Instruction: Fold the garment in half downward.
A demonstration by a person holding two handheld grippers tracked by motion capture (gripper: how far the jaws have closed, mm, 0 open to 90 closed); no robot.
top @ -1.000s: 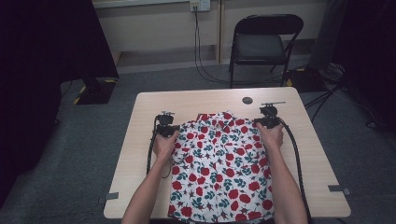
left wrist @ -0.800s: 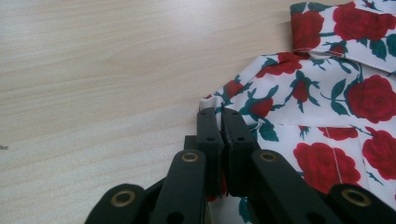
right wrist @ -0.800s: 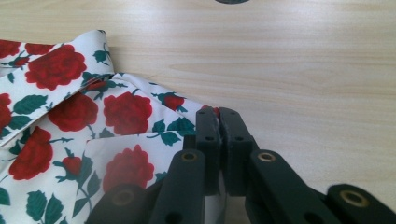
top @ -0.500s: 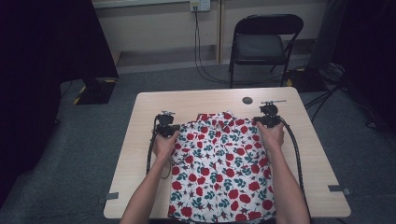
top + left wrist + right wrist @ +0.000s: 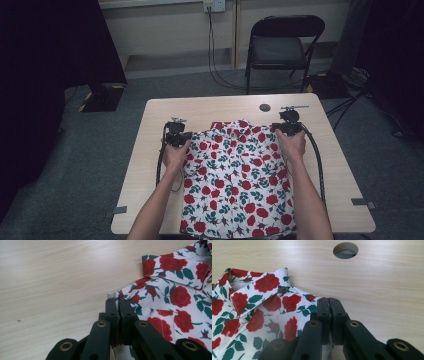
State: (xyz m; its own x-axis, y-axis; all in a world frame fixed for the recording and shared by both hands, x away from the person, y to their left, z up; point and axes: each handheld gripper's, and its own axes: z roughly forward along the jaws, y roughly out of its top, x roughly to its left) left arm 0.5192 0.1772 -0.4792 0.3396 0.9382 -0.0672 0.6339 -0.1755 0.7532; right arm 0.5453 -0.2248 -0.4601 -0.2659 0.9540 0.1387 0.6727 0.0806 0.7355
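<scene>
Both grippers are clamped on cloth right now. The left gripper (image 5: 119,305) has its jaws pinched on the left shoulder corner of the shirt (image 5: 237,180), and the right gripper (image 5: 329,304) pinches the opposite shoulder the same way. The shirt, white with red roses, lies flat and face up in the middle of the table (image 5: 150,165), collar (image 5: 235,126) at the far end, hem hanging off the near edge. So the grab looks done and the shirt is spread out. Any folding or lifting hasn't started, by the look of it.
</scene>
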